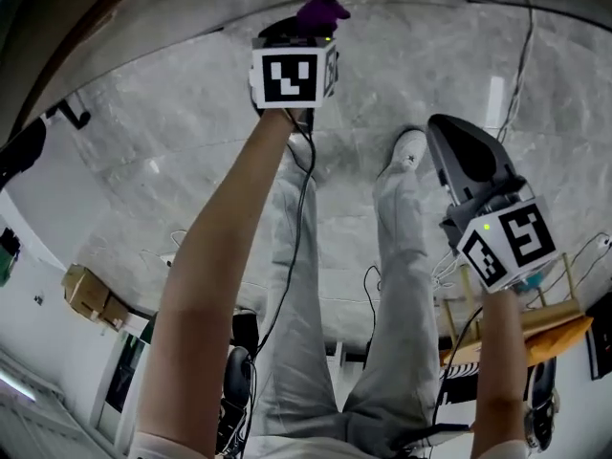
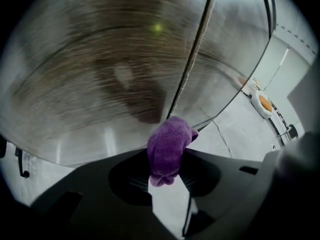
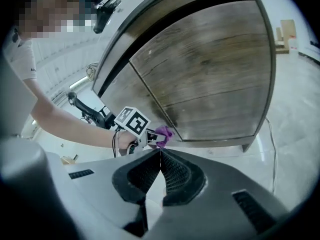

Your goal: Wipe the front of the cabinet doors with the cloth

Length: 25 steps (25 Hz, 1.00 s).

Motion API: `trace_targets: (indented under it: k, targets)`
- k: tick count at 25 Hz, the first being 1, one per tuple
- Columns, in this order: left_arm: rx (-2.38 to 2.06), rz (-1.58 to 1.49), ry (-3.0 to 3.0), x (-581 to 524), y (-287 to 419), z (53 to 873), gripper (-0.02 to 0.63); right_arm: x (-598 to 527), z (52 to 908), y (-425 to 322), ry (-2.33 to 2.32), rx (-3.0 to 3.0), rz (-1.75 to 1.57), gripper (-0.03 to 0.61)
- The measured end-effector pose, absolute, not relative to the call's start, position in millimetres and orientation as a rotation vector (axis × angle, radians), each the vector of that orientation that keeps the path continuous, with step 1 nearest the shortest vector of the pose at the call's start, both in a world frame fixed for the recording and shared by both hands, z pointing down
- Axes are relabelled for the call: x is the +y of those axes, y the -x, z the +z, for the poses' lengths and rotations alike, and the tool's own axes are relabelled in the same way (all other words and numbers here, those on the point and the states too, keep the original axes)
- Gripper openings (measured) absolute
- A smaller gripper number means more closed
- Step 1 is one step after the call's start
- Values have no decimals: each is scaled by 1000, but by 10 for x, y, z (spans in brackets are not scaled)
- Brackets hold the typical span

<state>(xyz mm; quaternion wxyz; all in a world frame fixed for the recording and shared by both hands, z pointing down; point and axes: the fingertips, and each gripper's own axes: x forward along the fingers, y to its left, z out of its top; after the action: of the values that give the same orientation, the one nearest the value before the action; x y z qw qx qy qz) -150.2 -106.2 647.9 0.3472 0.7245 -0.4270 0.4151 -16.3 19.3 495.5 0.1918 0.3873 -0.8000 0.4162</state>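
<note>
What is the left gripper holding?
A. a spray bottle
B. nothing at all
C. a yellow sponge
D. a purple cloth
D: in the left gripper view, the purple cloth is pinched between the jaws of the left gripper, close to the wooden cabinet door.

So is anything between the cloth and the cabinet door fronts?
Nothing visible. The left gripper is shut on the purple cloth, which is up at the lower edge of the cabinet doors, by the centre seam; contact can't be confirmed. The right gripper is shut, empty, held well back.
</note>
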Motion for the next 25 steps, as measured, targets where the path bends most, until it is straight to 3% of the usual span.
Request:
trace_targets:
  k: [9,25]
  targets:
    - [-1087,1096,-1866,-1300,1694,6539,144,312,5157,205,-1175,-2183,1211,26]
    - [-1256,1148,-1615,-1217,4166,6571,144,150,5155,1965,-1035,-2298,1195,26]
